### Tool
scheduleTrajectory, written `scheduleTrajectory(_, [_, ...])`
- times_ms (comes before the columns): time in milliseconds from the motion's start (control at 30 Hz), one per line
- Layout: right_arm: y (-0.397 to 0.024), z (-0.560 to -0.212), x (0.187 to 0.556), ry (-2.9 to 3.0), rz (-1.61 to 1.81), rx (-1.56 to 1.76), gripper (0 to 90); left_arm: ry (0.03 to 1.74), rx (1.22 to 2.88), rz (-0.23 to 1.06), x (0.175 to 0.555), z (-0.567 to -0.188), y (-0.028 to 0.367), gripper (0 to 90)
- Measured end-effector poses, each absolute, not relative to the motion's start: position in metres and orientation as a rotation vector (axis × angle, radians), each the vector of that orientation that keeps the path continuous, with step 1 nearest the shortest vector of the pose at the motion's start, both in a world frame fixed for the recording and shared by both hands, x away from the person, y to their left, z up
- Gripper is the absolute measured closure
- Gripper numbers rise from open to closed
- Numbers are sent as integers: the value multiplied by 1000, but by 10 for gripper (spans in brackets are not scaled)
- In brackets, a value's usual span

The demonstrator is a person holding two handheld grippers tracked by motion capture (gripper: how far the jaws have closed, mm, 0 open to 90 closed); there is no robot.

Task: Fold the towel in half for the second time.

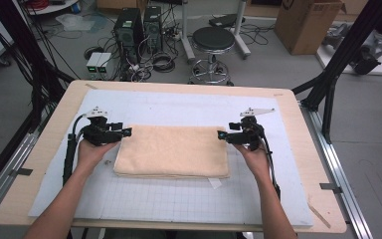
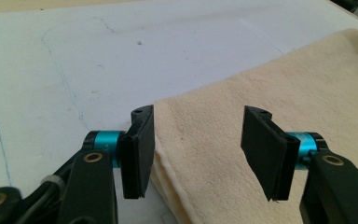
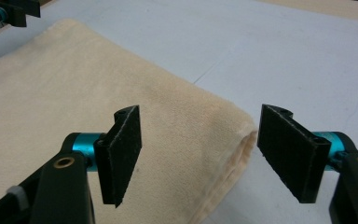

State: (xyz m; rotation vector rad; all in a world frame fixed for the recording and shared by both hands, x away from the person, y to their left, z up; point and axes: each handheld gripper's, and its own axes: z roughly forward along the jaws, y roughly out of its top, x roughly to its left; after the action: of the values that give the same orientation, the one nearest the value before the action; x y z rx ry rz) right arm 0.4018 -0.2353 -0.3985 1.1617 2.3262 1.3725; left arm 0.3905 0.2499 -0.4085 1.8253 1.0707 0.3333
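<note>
- High view: at nine o'clock on the white mat point(image 1: 179, 199), the left gripper point(image 1: 124, 132) hangs at the left short edge of the folded towel point(image 1: 171, 152), its tips pointing toward three o'clock. The person's left hand point(image 1: 90, 152) carries it from below.
- Left gripper view: the jaws stand well apart. The towel's corner point(image 2: 261, 93) lies between and below them, with no pad pressing on it; the stacked layers show along the edge at six o'clock.
- High view, centre: the towel lies flat as a tidy rectangle in the middle of the mat, its long sides running from nine to three o'clock, its layers squared up along the near edge.
- High view, three o'clock: the right gripper point(image 1: 224, 135) mirrors the left at the towel's right short edge.
- Right gripper view: its jaws are likewise spread, the towel's folded end point(image 3: 121, 93) under them and not gripped.
- Judgement: a fold looks finished and let go. What may be left is another fold across the short way, or nothing at all.
</note>
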Motion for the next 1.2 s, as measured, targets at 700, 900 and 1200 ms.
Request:
scheduleTrajectory(700, [-230, -379, 368, 2297, 1329, 1092, 127, 971, 1860, 378, 348, -402, 256, 349])
scheduleTrajectory(900, [-235, -386, 356, 2288, 1341, 1087, 126, 953, 1867, 384, 336, -402, 258, 340])
scheduleTrajectory(1200, [-248, -395, 340, 2266, 1361, 1106, 124, 935, 1872, 406, 315, -407, 259, 323])
